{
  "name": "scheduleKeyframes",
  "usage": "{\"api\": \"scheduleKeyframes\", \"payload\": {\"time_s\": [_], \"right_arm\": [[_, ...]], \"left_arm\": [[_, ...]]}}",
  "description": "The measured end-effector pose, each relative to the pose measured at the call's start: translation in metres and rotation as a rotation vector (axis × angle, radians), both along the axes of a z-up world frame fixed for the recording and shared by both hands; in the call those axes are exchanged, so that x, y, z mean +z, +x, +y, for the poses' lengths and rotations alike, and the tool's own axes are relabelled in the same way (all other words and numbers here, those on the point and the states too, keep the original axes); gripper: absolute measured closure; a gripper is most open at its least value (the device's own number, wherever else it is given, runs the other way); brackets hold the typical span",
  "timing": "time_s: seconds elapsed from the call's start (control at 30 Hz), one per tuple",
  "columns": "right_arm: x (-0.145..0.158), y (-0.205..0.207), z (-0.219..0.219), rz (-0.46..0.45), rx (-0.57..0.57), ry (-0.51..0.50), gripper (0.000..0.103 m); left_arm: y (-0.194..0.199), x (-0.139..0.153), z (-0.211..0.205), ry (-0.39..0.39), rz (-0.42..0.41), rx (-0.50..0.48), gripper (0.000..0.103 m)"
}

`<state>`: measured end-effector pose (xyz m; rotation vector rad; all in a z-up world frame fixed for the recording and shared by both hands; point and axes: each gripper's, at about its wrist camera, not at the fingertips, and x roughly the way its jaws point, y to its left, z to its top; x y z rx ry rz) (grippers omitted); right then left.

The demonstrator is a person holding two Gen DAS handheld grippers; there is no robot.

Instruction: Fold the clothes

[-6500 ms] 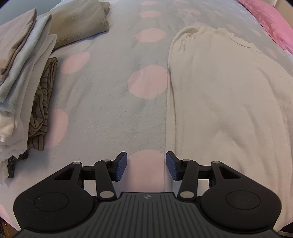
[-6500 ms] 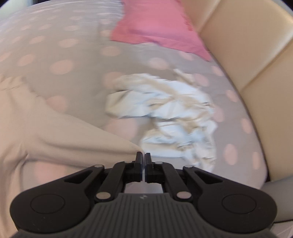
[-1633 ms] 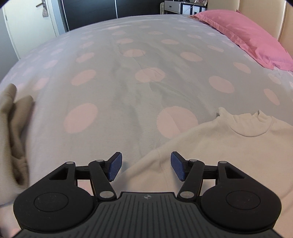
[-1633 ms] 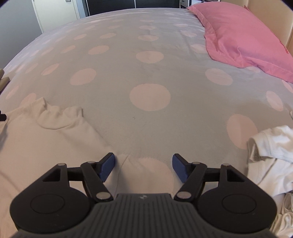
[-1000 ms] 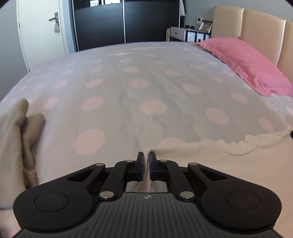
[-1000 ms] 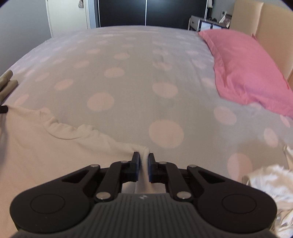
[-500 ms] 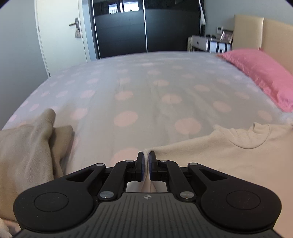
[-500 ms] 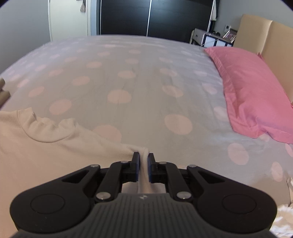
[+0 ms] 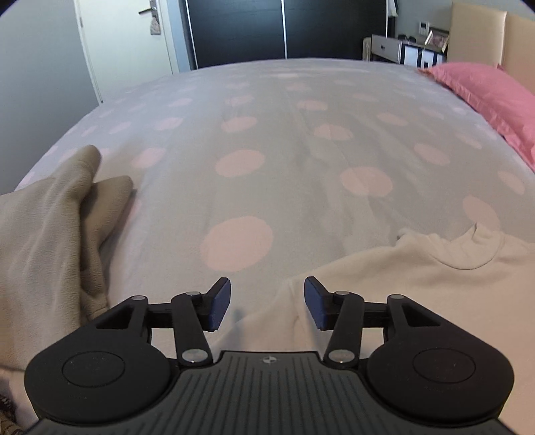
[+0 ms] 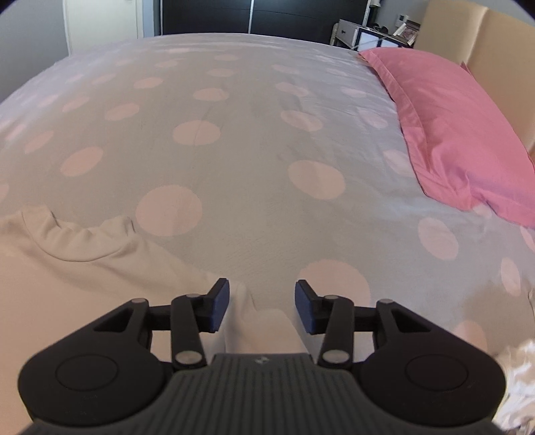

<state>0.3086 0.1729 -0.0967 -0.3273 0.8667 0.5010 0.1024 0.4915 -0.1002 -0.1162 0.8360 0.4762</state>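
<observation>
A cream sweater point(image 9: 418, 277) lies flat on the grey bedspread with pink dots point(image 9: 267, 150), its collar toward the far side. My left gripper point(image 9: 266, 301) hangs over the sweater's left shoulder corner. Its jaws are opening and the cloth lies loose between the blue pads, which do not press it. In the right wrist view the same sweater point(image 10: 73, 277) fills the lower left, collar up. My right gripper point(image 10: 262, 306) is over the right shoulder corner, jaws opening, with the fabric slack between the pads.
Folded beige clothes point(image 9: 43, 241) sit at the left. A pink pillow point(image 10: 458, 134) and a beige headboard point(image 10: 495, 43) are at the right. A crumpled white garment point(image 10: 521, 384) lies at the lower right. A door point(image 9: 123, 43) and a dark wardrobe point(image 9: 284, 30) stand beyond the bed.
Both grippers were shut on the sweater's shoulder corners; now both have opened and let the cloth drop onto the bed. Both hands sank slightly and shifted across the bed.
</observation>
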Motion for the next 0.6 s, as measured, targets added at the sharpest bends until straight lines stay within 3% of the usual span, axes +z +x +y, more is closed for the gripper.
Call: {"api": "scheduleKeyframes", "payload": {"time_s": [0.17,0.27,0.6], "right_arm": [[0.015,-0.034,-0.035,0.072,0.015,0.044,0.054],[0.016,-0.066,-0.056,0.125,0.039,0.015,0.054],[-0.003,-0.198,-0.129,0.317,0.102,-0.124,0.054]], "left_arm": [[-0.047,0.021,-0.010,-0.039,0.011,-0.011,0.056],[-0.076,0.030,-0.020,-0.043,0.043,-0.025,0.056],[-0.180,0.029,-0.088,-0.137,0.252,-0.118,0.054]]}}
